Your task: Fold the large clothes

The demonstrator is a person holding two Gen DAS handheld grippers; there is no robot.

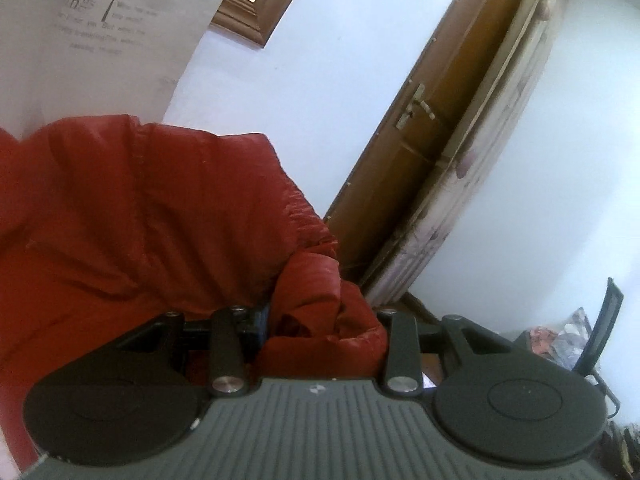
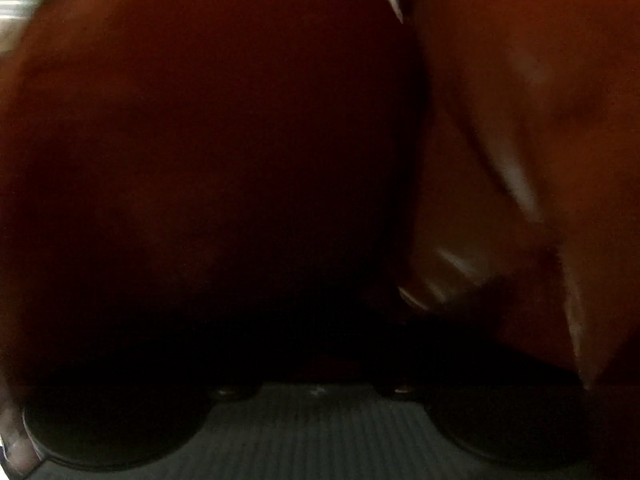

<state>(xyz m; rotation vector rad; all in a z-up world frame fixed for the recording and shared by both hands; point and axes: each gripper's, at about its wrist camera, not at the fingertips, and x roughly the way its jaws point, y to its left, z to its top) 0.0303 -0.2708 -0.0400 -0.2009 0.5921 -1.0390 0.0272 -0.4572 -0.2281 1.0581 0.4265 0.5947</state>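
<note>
Bunching between the left gripper's (image 1: 320,320) jaws, the red garment (image 1: 140,208) is being gripped and held up for folding; the right gripper (image 2: 320,360), smothered in fabric, is closed.

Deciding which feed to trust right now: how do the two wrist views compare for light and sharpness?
Left wrist: daylit, mostly sharp, fisheye bends the door; red garment clear. Right wrist: dark, motion-blurred, red garment fills it; fingers not discernible.

The left tool (image 1: 320,320) is tilted and partly spread, with red cloth bunched between its fingers. The right tool (image 2: 320,360) is closed, its fingers lost in darkness.
</note>
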